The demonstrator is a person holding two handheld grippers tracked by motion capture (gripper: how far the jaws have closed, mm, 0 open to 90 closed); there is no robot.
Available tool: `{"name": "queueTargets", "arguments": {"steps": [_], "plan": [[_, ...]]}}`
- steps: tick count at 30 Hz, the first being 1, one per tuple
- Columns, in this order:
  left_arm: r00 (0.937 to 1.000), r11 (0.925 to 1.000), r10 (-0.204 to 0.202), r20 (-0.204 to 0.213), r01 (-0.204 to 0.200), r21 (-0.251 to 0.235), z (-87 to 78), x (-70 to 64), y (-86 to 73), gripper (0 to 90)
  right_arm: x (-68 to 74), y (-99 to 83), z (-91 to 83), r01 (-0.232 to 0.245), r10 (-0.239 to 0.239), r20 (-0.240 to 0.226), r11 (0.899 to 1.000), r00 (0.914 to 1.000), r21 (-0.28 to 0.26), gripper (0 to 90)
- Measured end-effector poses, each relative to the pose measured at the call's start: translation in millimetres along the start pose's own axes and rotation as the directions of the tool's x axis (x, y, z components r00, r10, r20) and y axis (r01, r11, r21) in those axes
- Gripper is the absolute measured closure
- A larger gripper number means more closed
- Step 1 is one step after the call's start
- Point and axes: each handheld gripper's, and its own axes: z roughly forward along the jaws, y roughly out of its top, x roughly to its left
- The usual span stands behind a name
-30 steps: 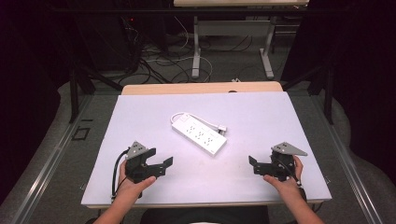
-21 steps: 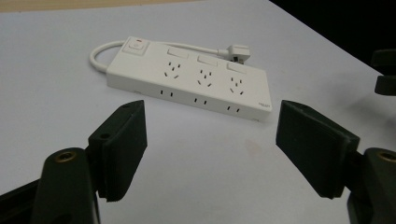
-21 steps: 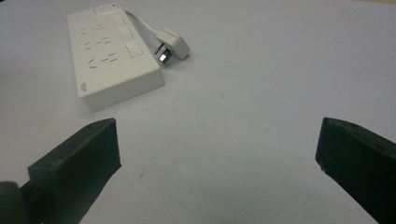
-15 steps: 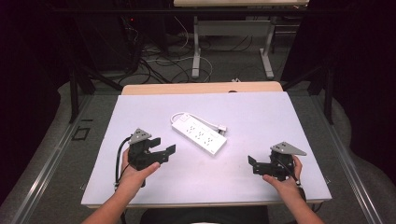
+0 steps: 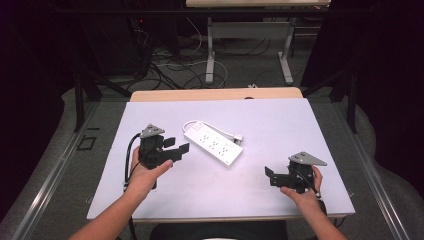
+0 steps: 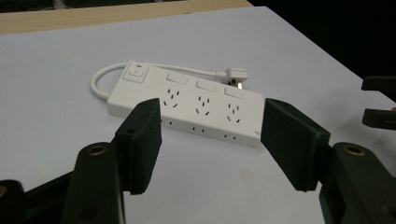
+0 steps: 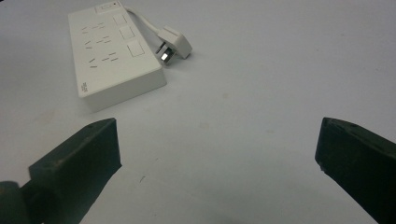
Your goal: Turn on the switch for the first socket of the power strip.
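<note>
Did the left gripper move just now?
Yes. In the high view the left gripper has gone forward and inward, closer to the power strip, which lies where it was on the table. Its jaws stand open.

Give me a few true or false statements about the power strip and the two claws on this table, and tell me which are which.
1. The left claw is open, holding nothing. True.
2. The power strip lies flat on the table. True.
3. The right claw is clamped on the plug. False: it is open, apart from the strip.
4. The plug sits in one of the strip's sockets. False: it lies loose beside the strip.
</note>
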Motion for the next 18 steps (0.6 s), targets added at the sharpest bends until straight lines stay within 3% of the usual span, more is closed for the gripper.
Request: {"name": "queueTargets", "arguments": {"steps": [8, 18], "plan": [[0.9993, 0.9993, 0.035, 0.015, -0.036, 0.014, 6.4, -7.1, 13.6, 43.3, -0.8, -0.1, 0.1, -0.009, 0.009, 0.002, 1.0, 1.0, 0.006, 0.1], [0.9991, 0.9992, 0.04, 0.012, -0.04, 0.008, 14.6, -17.0, 32.0, 46.2, -1.9, -0.2, 0.7, -0.008, 0.008, 0.006, 1.0, 0.9999, -0.002, 0.6]]}}
